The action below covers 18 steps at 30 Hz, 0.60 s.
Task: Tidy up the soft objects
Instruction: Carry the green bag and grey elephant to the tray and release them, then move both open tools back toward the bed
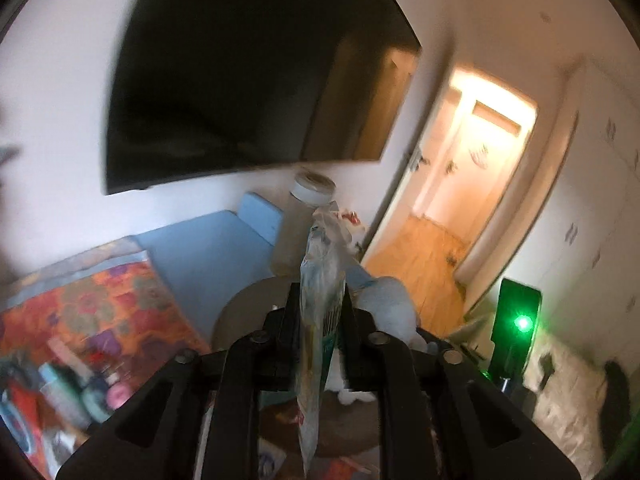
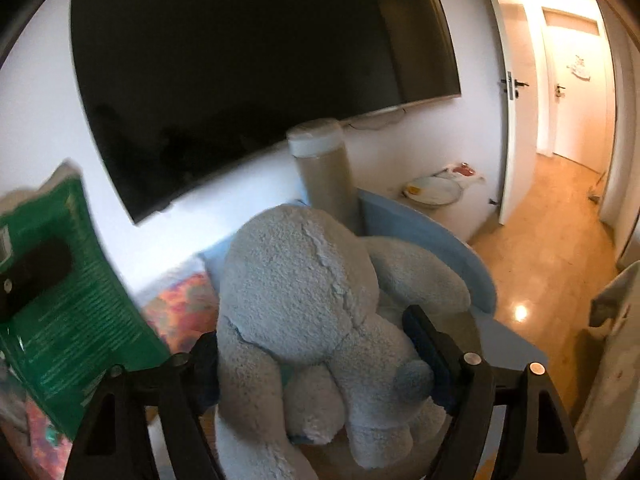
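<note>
My left gripper [image 1: 320, 304] is shut on a flat plastic packet [image 1: 322, 264] that stands edge-on and upright between its black fingers. In the right wrist view the same packet [image 2: 80, 296] shows its green printed face at the left, with one left finger [image 2: 40, 268] lying on it. My right gripper [image 2: 316, 352] is shut on a pale blue plush toy [image 2: 304, 280], its fingers pressing the toy's sides. That plush [image 1: 390, 304] also appears just right of the packet in the left wrist view. Both things are held up in the air.
A large dark TV [image 2: 248, 60] hangs on the white wall ahead. Below it are a tall cylinder with a white lid [image 2: 320, 160], a blue padded surface [image 1: 208, 252], a colourful cloth [image 1: 92, 296] with bottles, and a round stool [image 1: 248, 304]. An open door [image 2: 508, 92] leads to a hallway at right.
</note>
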Available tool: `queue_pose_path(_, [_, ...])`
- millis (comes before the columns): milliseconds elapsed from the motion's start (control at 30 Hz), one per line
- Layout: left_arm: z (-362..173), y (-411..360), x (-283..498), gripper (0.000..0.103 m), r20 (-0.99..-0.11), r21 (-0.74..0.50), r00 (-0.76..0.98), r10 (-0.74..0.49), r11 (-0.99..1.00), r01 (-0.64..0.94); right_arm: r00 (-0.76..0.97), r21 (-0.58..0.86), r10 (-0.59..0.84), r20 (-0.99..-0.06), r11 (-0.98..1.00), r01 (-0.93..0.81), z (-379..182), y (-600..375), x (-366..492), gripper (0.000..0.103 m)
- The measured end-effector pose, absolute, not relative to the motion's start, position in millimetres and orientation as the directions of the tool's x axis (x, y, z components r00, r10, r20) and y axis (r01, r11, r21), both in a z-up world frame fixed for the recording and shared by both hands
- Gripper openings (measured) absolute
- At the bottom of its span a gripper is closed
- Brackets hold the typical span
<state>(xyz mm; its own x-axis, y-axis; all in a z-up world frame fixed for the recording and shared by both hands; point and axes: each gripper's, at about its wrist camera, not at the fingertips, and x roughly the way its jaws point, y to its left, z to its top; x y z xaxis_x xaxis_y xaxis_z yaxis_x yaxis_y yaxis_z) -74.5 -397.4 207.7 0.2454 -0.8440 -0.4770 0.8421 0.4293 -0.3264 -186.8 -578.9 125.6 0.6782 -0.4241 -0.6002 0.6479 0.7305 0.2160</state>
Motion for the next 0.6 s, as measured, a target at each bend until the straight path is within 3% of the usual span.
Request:
queue_pose_path(33, [203, -410, -76, 0.059, -0.493, -0.301, 0.238, -0.837, 0.421, 0.856, 0.668, 0.218, -0.413, -0.619, 0.727, 0.652, 120, -585, -187, 0.079])
queue_pose_path(67, [198, -420, -77, 0.08, -0.516, -0.273, 0.248, -0.82, 0.432, 0.86, 0.665, 0.238, -0.388, -0.638, 0.722, 0.65, 113, -592, -187, 0.079])
queue_pose_path(267, [172, -425, -74, 0.083, -0.574, -0.298, 0.216, -0.79, 0.447, 0.844, 0.665, 0.3, -0.303, -0.683, 0.713, 0.634, 94, -601, -200, 0.08])
queue_pose_path(433, [174, -392, -74, 0.083, -0.561, -0.359, 0.197, -0.804, 0.451, 0.817, 0.694, 0.321, -0.304, -0.653, 0.719, 0.617, 107, -584, -219, 0.08])
queue_pose_path(600, [188, -342, -95, 0.083, -0.532, -0.344, 0.23, -0.815, 0.456, 0.821, 0.746, 0.316, -0.281, -0.604, 0.775, 0.548, 132, -545, -224, 0.08])
